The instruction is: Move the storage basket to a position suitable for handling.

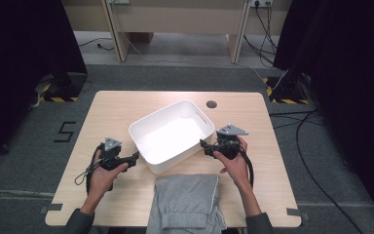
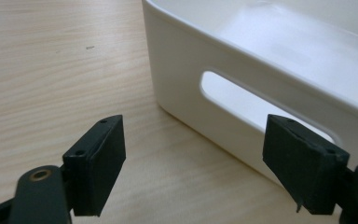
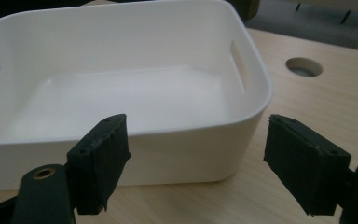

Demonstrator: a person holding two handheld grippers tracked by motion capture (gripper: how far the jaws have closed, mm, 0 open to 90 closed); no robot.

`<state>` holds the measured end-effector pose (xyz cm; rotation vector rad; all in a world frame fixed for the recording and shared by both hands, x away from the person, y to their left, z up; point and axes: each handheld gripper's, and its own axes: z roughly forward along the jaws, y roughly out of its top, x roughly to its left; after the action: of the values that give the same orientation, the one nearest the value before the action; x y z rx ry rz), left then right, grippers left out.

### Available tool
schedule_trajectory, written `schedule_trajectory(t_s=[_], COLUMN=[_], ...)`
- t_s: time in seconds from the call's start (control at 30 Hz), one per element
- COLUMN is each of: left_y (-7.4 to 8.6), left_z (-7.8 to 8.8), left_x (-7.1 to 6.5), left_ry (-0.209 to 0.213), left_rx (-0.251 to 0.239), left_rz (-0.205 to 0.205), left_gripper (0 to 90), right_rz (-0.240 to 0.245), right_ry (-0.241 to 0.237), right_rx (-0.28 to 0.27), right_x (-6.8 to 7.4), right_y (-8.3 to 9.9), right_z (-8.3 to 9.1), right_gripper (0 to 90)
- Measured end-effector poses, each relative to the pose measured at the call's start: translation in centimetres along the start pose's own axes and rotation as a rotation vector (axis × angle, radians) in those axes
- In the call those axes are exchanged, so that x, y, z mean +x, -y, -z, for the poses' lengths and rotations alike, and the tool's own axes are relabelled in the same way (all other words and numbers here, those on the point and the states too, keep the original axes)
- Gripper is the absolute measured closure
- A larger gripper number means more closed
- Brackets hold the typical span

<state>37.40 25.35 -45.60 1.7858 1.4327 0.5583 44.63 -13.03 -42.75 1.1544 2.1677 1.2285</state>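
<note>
— Bin (image 1: pixel 171 135) first: white plastic, empty, sitting skewed in the middle of the table (image 1: pixel 107 105), with the folded grey garment (image 1: pixel 187 200) lying at the near edge just in front of it. Nothing has gone in yet, as far as I can see.

— And the grippers? Start from the left.

— Left gripper (image 1: pixel 135 157) is low over the wood, just beside the bin's left near end. In the left gripper view its jaws are spread wide, nothing between them, pointing at the handle slot (image 2: pixel 261 105) in that end wall. Close to it, but I wouldn't say touching.

— The right one?

— Right gripper (image 1: pixel 204 146) is at the bin's right side, near the right corner. Its own view looks across the rim (image 3: pixel 177 127) into the bare white bottom, jaws also wide apart and holding nothing. The far handle slot (image 3: pixel 239 65) and the round cable hole (image 3: pixel 303 66) in the tabletop show beyond.

— So where does that leave the job?

— Barely begun, I'd judge. Both hands seem to be lining up on the bin, one at each end, perhaps to grip and shift it. No grip is made, and the garment lies untouched.

— What's left, then?

— Pretty much everything: closing on the bin's walls, moving it wherever it's meant to go, and, if the clothing belongs inside, that too.
</note>
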Motion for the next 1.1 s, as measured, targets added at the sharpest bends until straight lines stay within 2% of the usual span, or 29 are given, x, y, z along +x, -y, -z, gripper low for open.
schedule_trajectory(t_s=[0.07,0.13,0.17,0.2,0.23,0.33,0.4,0.43,0.47,0.53,0.57,0.6,0.67,0.73,0.83,0.93,1.0,1.03,1.07,1.1], left_y=[0.5,0.8,0.9,0.9,0.9,1.2,1.3,1.4,1.4,1.5,1.6,1.6,1.6,1.5,1.3,1.3,1.2,1.1,1.1,1.1], left_z=[0.9,1.4,1.4,1.4,1.2,1.0,0.9,0.7,0.7,0.6,0.6,0.6,0.6,0.6,0.6,0.7,0.7,0.8,0.8,0.8], left_x=[-0.3,-0.9,-1.7,-1.7,-2.2,-3.5,-4.3,-4.9,-4.9,-5.2,-5.4,-5.6,-6.0,-6.2,-5.9,-5.6,-5.4,-5.2,-5.1,-4.9], left_ry=[0.008,0.021,0.033,0.033,0.047,0.080,0.067,0.079,0.079,0.092,0.106,0.115,0.119,0.119,0.122,0.115,0.105,0.094,0.087,0.083], left_rx=[-0.004,0.001,0.005,0.005,0.012,0.031,0.041,0.042,0.042,0.050,0.053,0.052,0.048,0.043,0.038,0.030,0.020,0.011,0.005,0.001], left_rz=[-0.003,-0.021,-0.045,-0.045,-0.054,-0.089,-0.132,-0.137,-0.137,-0.141,-0.136,-0.135,-0.145,-0.158,-0.141,-0.132,-0.126,-0.124,-0.123,-0.115], left_gripper=[20.4,20.4,20.4,20.4,20.4,20.4,20.9,20.6,20.4,20.2,19.9,20.0,20.2,19.8,18.2,18.6,18.7,19.2,19.7,19.9], right_rz=[0.049,0.027,0.029,0.029,0.015,0.007,0.003,-0.014,-0.014,-0.067,-0.072,-0.097,-0.115,-0.109,-0.101,-0.084,-0.095,-0.096,-0.038,0.003], right_ry=[0.023,0.014,0.013,0.013,0.026,0.024,0.028,0.029,0.029,0.003,-0.001,-0.006,-0.017,-0.019,-0.010,-0.027,-0.036,-0.049,-0.041,-0.037], right_rx=[0.027,0.003,-0.017,-0.017,-0.044,-0.053,-0.043,-0.011,-0.011,-0.023,-0.025,-0.036,-0.038,-0.029,-0.027,-0.019,-0.008,0.008,0.087,0.124], right_x=[-0.2,-0.4,-0.5,-0.5,-0.7,-1.0,-1.3,-1.4,-1.4,-1.6,-1.7,-1.6,-1.5,-1.5,-1.0,-0.5,0.0,0.2,0.7,1.1], right_y=[0.1,0.0,-0.3,-0.3,-0.7,-1.1,-1.3,-1.0,-1.0,-0.6,-0.5,-0.4,-0.2,-0.2,-0.2,-0.3,-0.4,-0.4,-0.3,-0.2], right_z=[0.0,0.3,0.4,0.4,0.4,0.0,-0.6,-1.6,-1.6,-2.3,-2.4,-2.6,-2.6,-2.3,-1.8,-1.1,-0.7,-0.6,-0.6,-0.8], right_gripper=[21.4,21.7,21.4,21.4,21.3,21.1,21.1,21.0,21.0,21.4,21.6,22.5,24.6,25.1,25.5,26.4,26.5,27.7,29.0,29.0])
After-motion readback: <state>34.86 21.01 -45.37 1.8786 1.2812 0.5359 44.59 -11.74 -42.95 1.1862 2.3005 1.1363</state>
